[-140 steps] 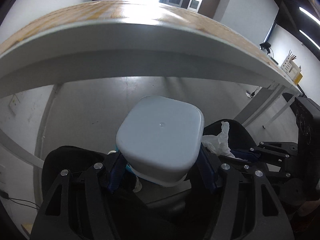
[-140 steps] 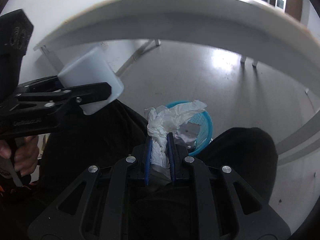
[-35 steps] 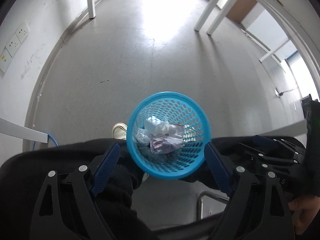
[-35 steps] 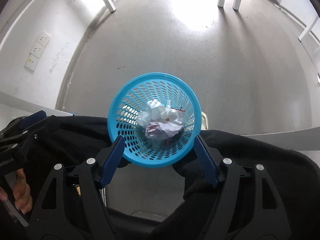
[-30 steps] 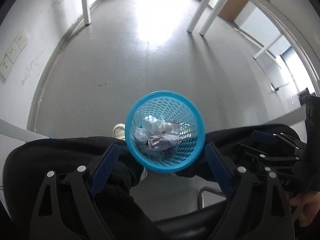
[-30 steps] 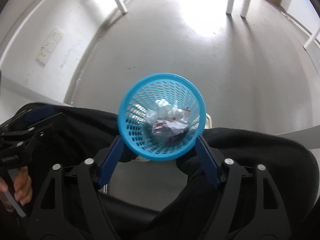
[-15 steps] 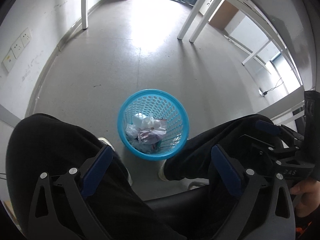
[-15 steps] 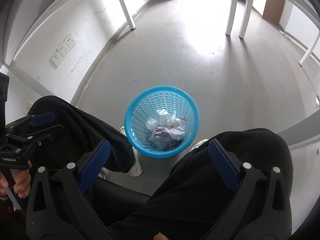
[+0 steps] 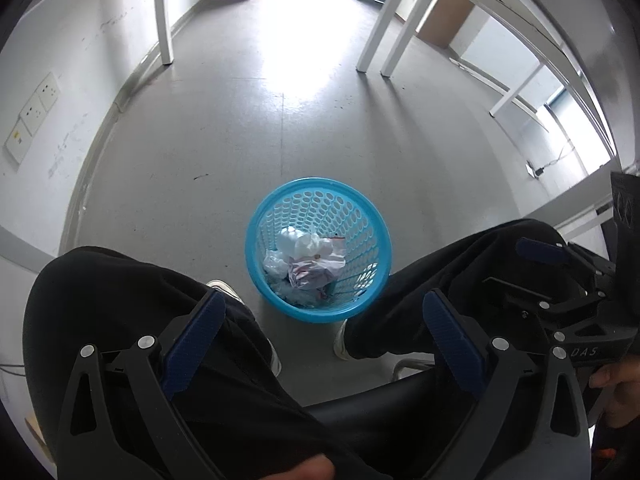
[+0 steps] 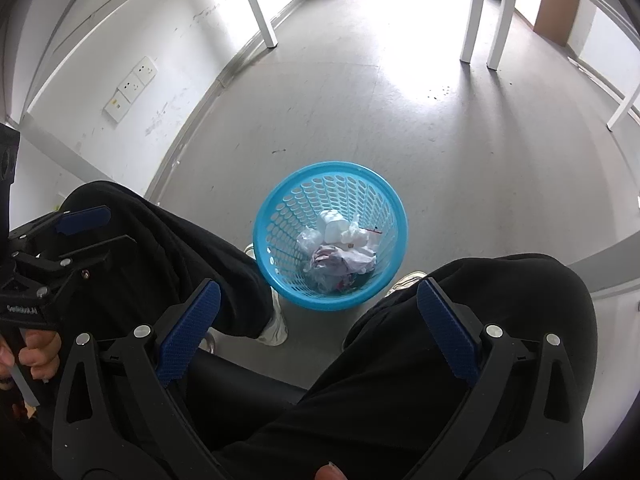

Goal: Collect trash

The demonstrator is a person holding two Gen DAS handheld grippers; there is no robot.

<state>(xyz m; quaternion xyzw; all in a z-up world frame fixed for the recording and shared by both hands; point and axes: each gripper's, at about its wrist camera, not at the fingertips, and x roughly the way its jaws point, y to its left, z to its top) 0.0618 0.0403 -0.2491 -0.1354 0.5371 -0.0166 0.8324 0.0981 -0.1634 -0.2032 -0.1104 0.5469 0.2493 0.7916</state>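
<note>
A blue mesh waste basket (image 9: 276,236) stands on the grey floor between the person's feet; it also shows in the right wrist view (image 10: 280,216). Crumpled white tissues and wrappers (image 9: 308,260) lie inside it, also seen in the right wrist view (image 10: 340,248). My left gripper (image 9: 320,312) is open and empty, held high above the basket over the person's lap. My right gripper (image 10: 318,300) is open and empty, also above the basket. Each gripper shows at the edge of the other's view.
The person's black-trousered legs (image 9: 120,292) and white shoes (image 10: 276,326) flank the basket. White table legs (image 9: 164,12) stand further off. A wall with sockets (image 10: 130,88) runs along the left. A black chair seat edge (image 9: 380,396) lies below.
Both grippers have risen away from the basket, which looks smaller now. Earlier the left held a white container and the right a tissue; both are empty now.
</note>
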